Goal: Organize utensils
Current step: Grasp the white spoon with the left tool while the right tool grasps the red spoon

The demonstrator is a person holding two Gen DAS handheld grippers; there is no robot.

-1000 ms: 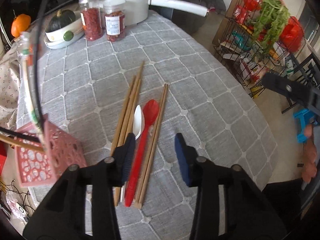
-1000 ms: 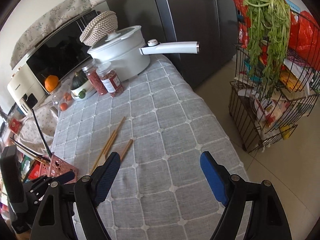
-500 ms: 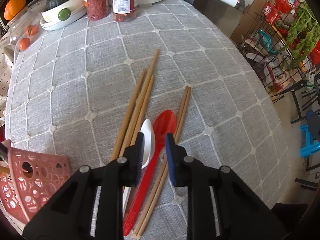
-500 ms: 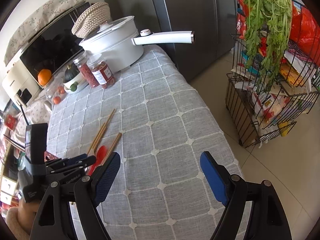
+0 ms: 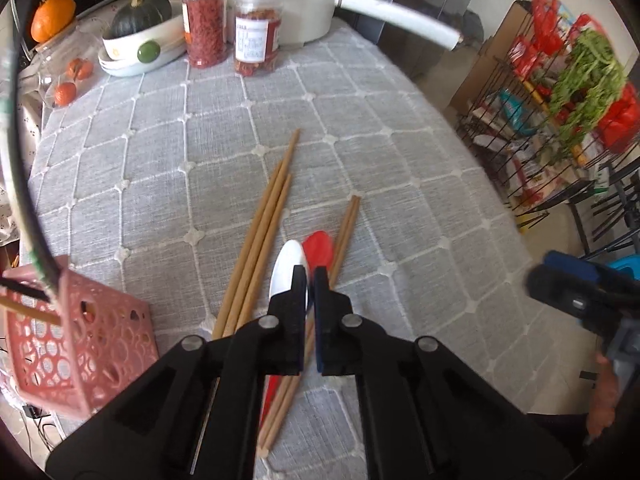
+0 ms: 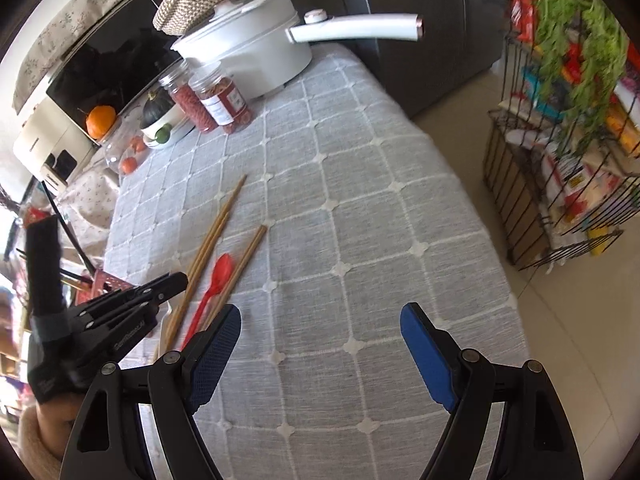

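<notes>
Bright daylight, soft shadows, fisheye-warped edges, slight motion blur.

The left tongs (image 5: 308,280) were pinched nearly closed, fingers almost touching, angled downward. The right tongs (image 6: 320,328) were spread wide, well apart from the left.

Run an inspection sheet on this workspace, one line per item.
Surface: grey quilted tablecloth, flat.
Job's things: white spoon, red spoon, three chopsticks and a chopstick pair lie side by side; pink basket to their left.
Clutter: two jars, white pot, squash bowl at the far end.
Grippers: left gripper closed, apparently on the white spoon; right gripper open, empty, above the cloth.
Cables: black cable arcs past the basket.
Surroundings: wire rack with greens on the floor to the right.
</notes>
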